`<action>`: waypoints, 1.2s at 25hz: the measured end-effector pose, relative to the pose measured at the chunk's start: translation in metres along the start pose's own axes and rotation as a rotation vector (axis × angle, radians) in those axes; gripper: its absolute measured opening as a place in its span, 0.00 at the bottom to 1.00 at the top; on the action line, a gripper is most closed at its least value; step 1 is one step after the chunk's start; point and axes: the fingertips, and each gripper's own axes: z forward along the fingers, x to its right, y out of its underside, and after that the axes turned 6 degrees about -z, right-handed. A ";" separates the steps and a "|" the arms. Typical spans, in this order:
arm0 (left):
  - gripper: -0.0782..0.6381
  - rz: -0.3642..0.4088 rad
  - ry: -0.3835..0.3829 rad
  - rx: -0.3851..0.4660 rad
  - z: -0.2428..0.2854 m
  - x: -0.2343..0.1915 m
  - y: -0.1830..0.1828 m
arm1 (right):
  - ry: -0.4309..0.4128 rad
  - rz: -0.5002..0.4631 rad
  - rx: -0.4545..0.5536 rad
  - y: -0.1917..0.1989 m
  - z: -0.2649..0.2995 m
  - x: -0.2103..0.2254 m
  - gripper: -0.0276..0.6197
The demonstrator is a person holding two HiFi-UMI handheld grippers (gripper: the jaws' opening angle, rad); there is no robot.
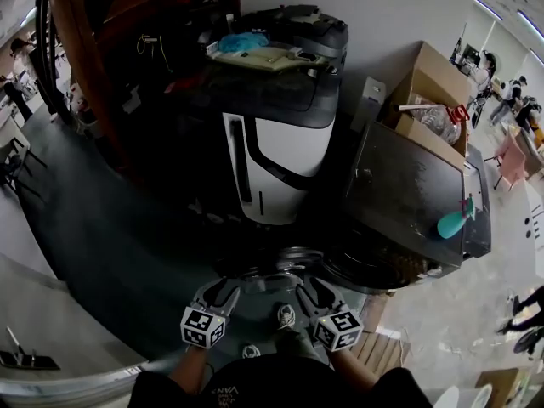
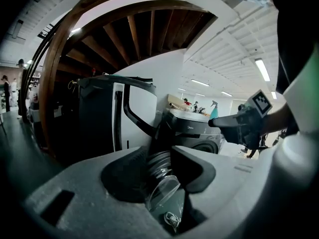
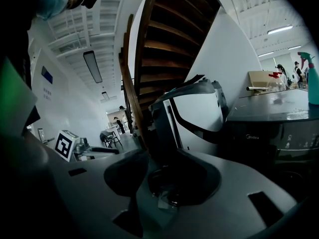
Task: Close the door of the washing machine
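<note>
**Door hanging open, both grippers poised at it**

The round door (image 1: 283, 262) is hanging open off the front of the washing machine (image 1: 408, 194). It is swung out toward you, so its glass bowl is facing your way and the drum mouth is sitting uncovered. That is why you are holding both grippers low in front of the machine, each pointing at the door. The left gripper (image 1: 231, 291) is near the door's left edge and the right gripper (image 1: 304, 291) near its right.

The left gripper's jaws are standing apart, with the door's ribbed ring and clear bowl showing through the gap and nothing pinched. The right gripper's jaws are likewise apart, framing the dark ring and gripping nothing. Whether either is touching the door, I cannot tell. Parted jaws look right to me for a push rather than a grasp.

A teal spray bottle (image 1: 456, 219) is standing on the machine's top, so I would close the door gently. A cardboard box (image 1: 429, 79) is sitting behind the machine, and a white-and-black appliance (image 1: 276, 155) is standing at its left.
</note>
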 end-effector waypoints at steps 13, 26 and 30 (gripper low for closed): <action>0.42 0.052 0.002 -0.221 0.139 -0.033 0.031 | -0.079 -0.005 -0.110 0.007 0.058 0.077 0.28; 0.60 0.311 0.130 -0.648 0.209 -0.050 0.109 | -0.100 0.007 -0.195 0.030 0.063 0.129 0.28; 0.66 0.365 0.176 -0.807 0.209 -0.054 0.131 | -0.074 0.023 -0.195 0.036 0.055 0.133 0.28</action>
